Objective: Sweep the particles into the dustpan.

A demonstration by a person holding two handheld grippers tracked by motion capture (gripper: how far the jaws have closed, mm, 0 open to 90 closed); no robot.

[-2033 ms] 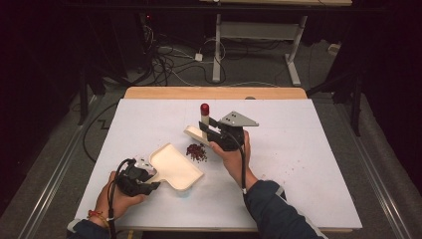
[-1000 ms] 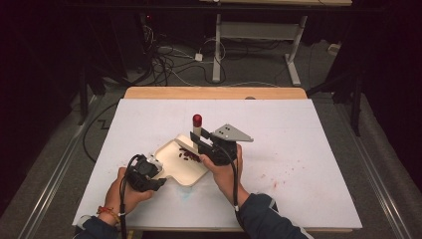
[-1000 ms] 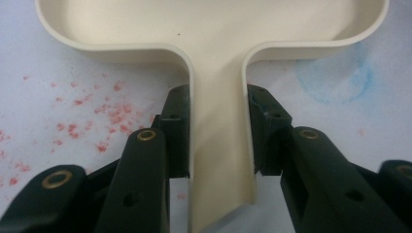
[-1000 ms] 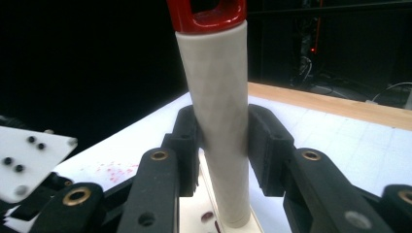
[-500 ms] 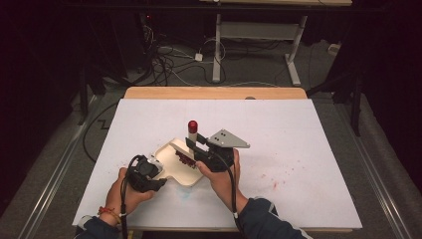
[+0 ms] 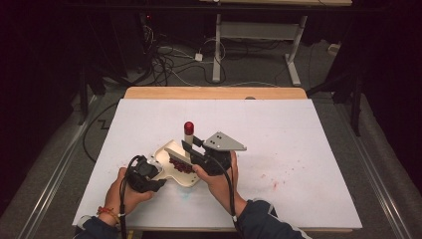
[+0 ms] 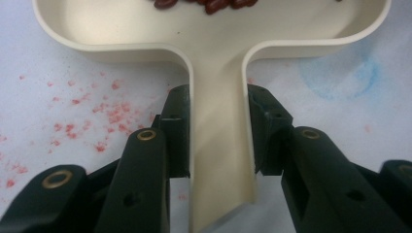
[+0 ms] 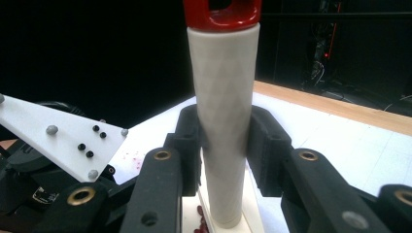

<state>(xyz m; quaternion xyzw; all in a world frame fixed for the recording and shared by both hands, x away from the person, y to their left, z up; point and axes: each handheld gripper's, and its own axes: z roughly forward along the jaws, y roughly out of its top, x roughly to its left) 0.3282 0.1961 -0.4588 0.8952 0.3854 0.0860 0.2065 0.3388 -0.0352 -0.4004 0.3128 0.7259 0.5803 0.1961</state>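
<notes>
1. Left gripper (image 6: 149, 175) is clamped on the flat handle of the cream plastic dustpan (image 7: 221, 145), holding the pan on the white tabletop (image 6: 308, 149).
2. Right gripper (image 8: 224, 145) grips the upright cream brush handle with a red cap (image 8: 224, 121); its jaws have just been closing further on that handle.
3. Dark red beans (image 6: 180, 166) lie in the pan, under the brush head, just beside the right gripper.
4. To sweep well, I would keep the pan's front lip flat against the tabletop so nothing slips beneath it.
5. Draw the brush in short, low strokes towards the pan's back wall, keeping the handle near upright.
6. Hold the left gripper steady; a tilt could spill beans over the rim.
</notes>
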